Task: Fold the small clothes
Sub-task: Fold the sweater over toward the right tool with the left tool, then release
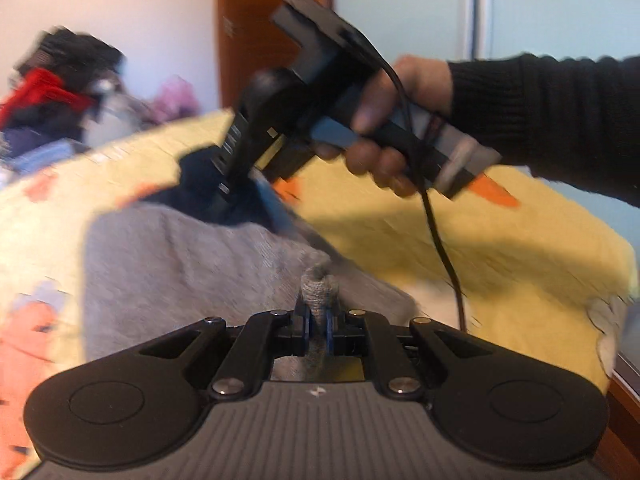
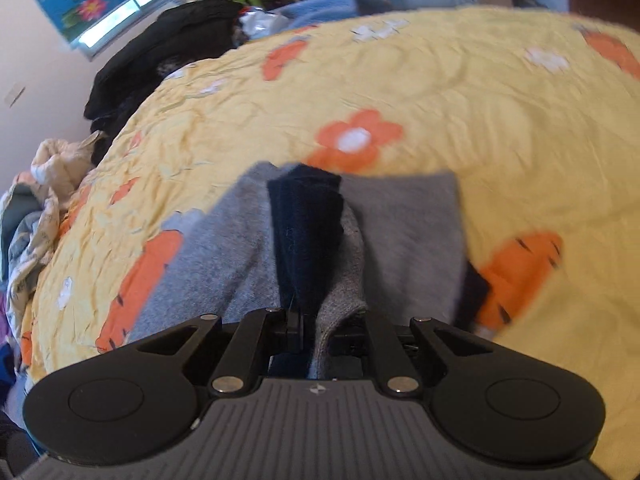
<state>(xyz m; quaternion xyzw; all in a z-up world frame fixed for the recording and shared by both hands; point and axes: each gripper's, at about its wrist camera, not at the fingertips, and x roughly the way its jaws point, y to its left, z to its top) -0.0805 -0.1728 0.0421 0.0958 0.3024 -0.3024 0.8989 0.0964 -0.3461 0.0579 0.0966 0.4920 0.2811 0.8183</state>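
A grey knit garment [image 1: 180, 260] with a navy band [image 2: 308, 232] lies on a yellow flowered bedspread [image 1: 500, 248]. My left gripper [image 1: 319, 320] is shut on a bunched fold of the grey fabric, which sticks up between its blue pads. In the right wrist view my right gripper [image 2: 316, 328] has grey and navy cloth drawn tight into its jaws. The left wrist view shows that right gripper [image 1: 240, 196] from outside, held by a hand [image 1: 384, 120] in a black sleeve, tips down at the navy band [image 1: 200, 184]. Both views are blurred.
Piles of dark and coloured clothes [image 1: 60, 92] lie at the bed's far side, with black clothing [image 2: 168, 40] and crumpled pale fabric [image 2: 40, 200] at its left. A wooden door [image 1: 272, 20] stands behind. A black cable [image 1: 444, 248] hangs from the right gripper.
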